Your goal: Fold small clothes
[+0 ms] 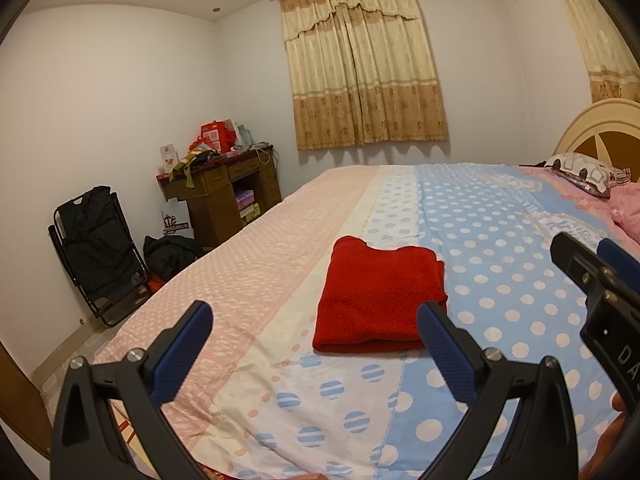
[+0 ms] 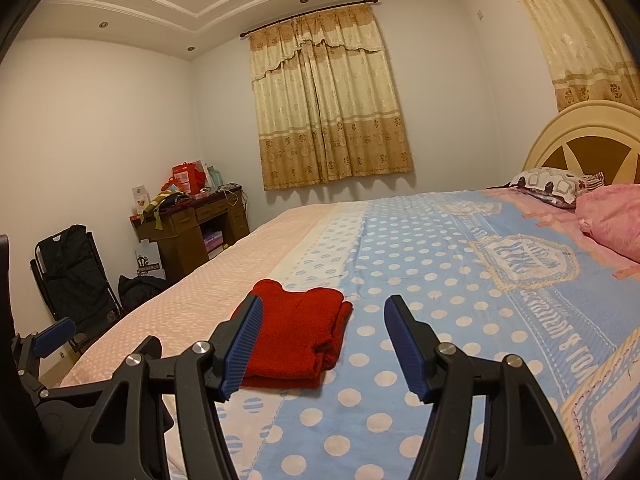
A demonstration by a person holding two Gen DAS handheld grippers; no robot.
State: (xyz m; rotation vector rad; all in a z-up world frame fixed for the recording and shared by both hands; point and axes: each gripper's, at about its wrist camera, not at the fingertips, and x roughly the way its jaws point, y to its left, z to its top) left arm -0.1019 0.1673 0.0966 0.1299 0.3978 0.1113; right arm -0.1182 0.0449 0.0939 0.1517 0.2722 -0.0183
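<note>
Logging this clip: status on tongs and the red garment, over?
Left tongs open, empty. Right tongs open, empty. Red garment folded, flat on bedspread, untouched. Nothing in the way.

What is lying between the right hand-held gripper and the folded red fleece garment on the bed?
Nothing: in the right wrist view, only bare dotted bedsheet separates the open right hand-held gripper from the folded red fleece garment.
</note>
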